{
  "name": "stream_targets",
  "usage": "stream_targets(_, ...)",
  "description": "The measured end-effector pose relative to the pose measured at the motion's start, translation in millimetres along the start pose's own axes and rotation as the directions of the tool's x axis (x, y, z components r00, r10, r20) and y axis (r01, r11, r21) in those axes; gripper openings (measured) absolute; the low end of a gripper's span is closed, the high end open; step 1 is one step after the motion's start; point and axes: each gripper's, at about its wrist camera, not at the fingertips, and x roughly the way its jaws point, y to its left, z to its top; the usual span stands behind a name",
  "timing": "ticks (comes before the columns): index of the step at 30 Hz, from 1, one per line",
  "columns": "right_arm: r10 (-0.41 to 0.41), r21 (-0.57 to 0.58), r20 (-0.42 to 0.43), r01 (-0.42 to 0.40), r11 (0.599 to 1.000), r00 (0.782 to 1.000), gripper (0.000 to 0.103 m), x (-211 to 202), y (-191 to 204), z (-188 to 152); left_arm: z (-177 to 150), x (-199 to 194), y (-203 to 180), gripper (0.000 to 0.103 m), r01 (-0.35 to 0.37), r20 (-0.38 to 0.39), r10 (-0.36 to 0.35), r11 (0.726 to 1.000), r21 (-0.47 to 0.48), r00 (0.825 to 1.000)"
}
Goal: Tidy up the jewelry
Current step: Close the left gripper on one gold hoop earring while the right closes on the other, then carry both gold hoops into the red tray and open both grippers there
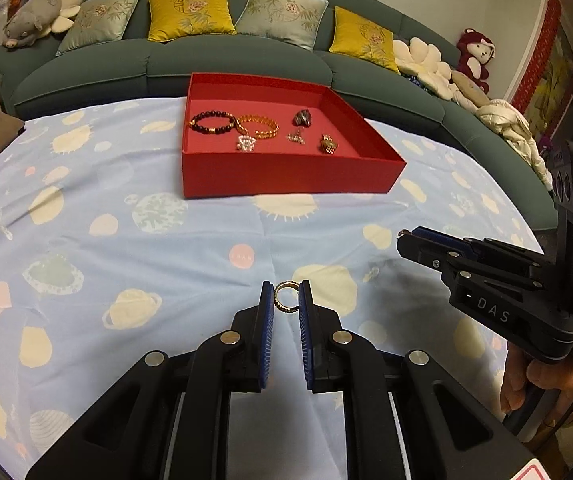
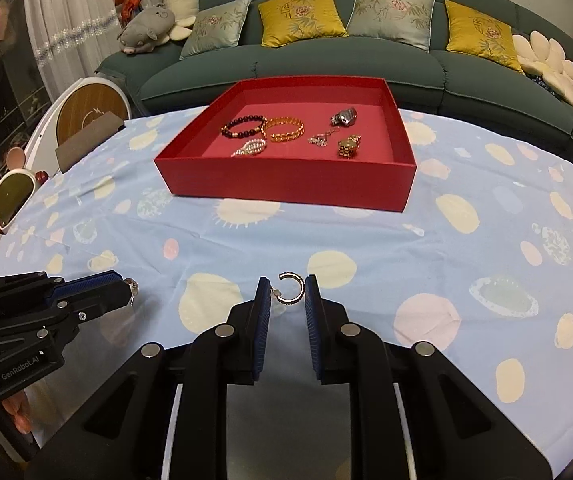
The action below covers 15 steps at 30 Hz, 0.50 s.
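Note:
My left gripper point(image 1: 286, 298) is shut on a gold ring point(image 1: 286, 298), held upright between its blue pads above the cloth; it also shows at the left of the right wrist view point(image 2: 126, 286). My right gripper point(image 2: 288, 292) is shut on an open gold hoop earring point(image 2: 291, 289); it also shows at the right of the left wrist view point(image 1: 406, 236). A red box point(image 1: 286, 174) stands ahead at the far side of the table. It holds a dark bead bracelet point(image 1: 211, 123), an orange bracelet point(image 1: 258, 126) and several small pieces.
The table has a light blue cloth with planet prints point(image 1: 126, 240). A green sofa point(image 1: 246, 64) with cushions and plush toys stands behind it. A brown pouch point(image 2: 86, 144) and a mirror point(image 2: 10, 196) lie at the table's left edge.

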Motion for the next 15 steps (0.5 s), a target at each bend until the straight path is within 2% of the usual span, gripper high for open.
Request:
stream_targets(8, 0.007, 0.026, 0.069, -0.008, 1.000, 0.998, 0.017, -20, -7, 24, 37, -23, 13, 0.010, 0.007, 0.088, -0.003, 0.999, -0.036, 0.996)
stream_targets(12, 0.003, 0.049, 0.122, -0.009, 0.999, 0.992, 0.017, -32, -14, 47, 66, -38, 19, 0.010, 0.027, 0.143, -0.020, 0.998, -0.048, 0.990)
stream_targets(15, 0.002, 0.053, 0.156, -0.011, 0.999, 0.988, 0.017, -38, -18, 67, 90, -42, 25, 0.010, 0.013, 0.174, -0.005, 0.999, -0.043, 0.985)
